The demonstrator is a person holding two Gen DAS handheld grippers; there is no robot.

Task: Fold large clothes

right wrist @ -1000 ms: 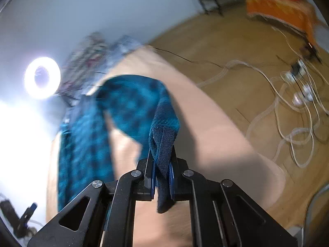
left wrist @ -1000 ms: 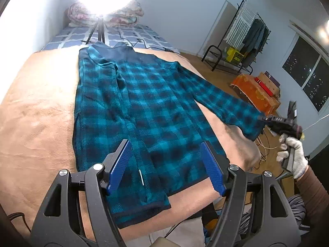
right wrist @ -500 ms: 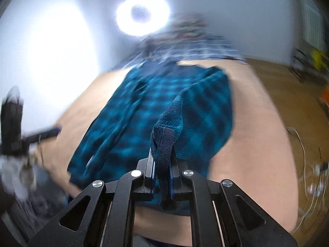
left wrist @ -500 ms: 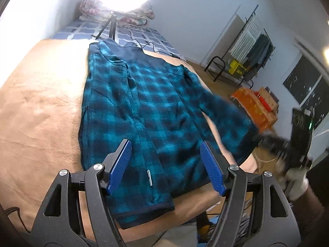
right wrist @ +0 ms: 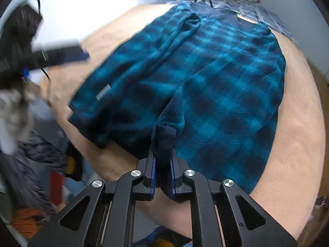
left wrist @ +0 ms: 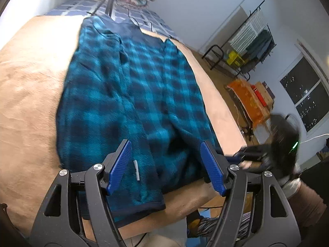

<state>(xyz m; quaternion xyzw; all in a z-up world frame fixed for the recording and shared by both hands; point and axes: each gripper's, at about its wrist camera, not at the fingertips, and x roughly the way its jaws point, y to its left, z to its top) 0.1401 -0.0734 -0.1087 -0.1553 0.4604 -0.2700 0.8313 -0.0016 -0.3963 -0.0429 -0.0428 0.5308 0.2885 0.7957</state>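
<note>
Right wrist view showed my right gripper (right wrist: pixel 162 164) with its jaws just starting to ease apart, the dark cuff (right wrist: pixel 165 138) of the sleeve still pinched between the blue pads. That sleeve lay folded across the front of the blue plaid fleece jacket (right wrist: pixel 216 78), which was spread flat on the tan blanket (right wrist: pixel 294 144) with its collar toward the far end and its hem near the close edge.

My left gripper (left wrist: pixel 166 164) hung over the hem with its jaws spread wide and nothing between them; I could not tell whether the pads touched the fabric. A small grey tag (left wrist: pixel 136 169) showed on the jacket between the pads.

Beyond the blanket were a checked bedspread (left wrist: pixel 144 16) and a tripod (left wrist: pixel 107 2) under a bright lamp. Off to the side stood a clothes rack (left wrist: pixel 253 41), an orange cloth (left wrist: pixel 248 96) on the wooden floor, and a dark window (left wrist: pixel 306 96).
</note>
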